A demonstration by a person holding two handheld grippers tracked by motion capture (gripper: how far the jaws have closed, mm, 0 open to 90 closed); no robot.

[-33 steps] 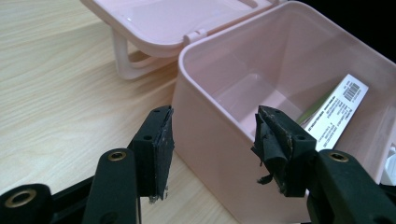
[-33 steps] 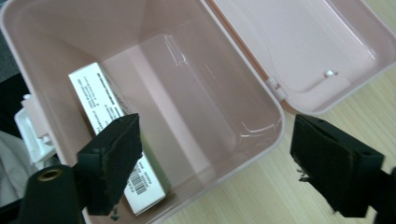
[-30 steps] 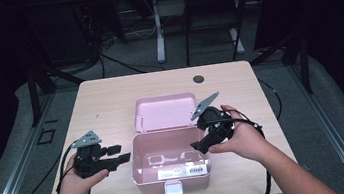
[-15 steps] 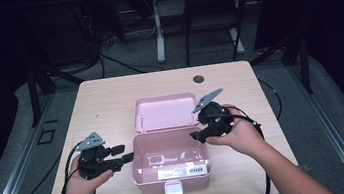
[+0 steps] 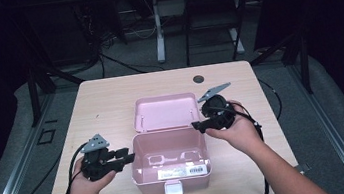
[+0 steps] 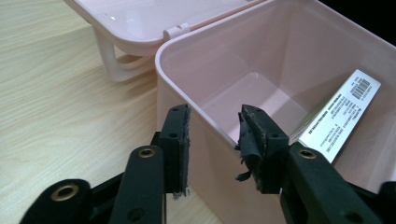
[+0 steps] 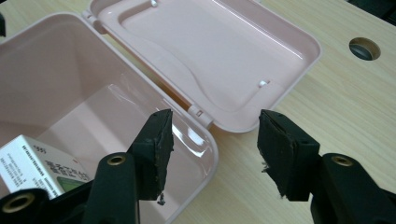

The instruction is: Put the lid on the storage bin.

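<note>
An open pink plastic box [image 5: 140,161] stands at the table's near middle, its lid [image 5: 164,112] folded back flat behind it. A white barcode label [image 5: 182,172] sits at its front wall. My left gripper [image 5: 130,158] is at the box's left wall. In the left gripper view it [image 6: 215,140] is open with the box's rim [image 6: 187,88] running between the jaws. My right gripper [image 5: 196,125] hovers at the back right corner. It [image 7: 219,151] is open over the rim [image 7: 205,140] near the hinge, holding nothing.
The box's pale handle [image 6: 109,56] lies on the wood under the lid's edge. A round cable hole [image 5: 198,79] sits in the light wooden table [image 5: 100,101] at the far side. Dark floor, cables and stand legs surround the table.
My right gripper has drawn back from over the box's inside to its back right corner. The left gripper has edged slightly closer to the left wall.
</note>
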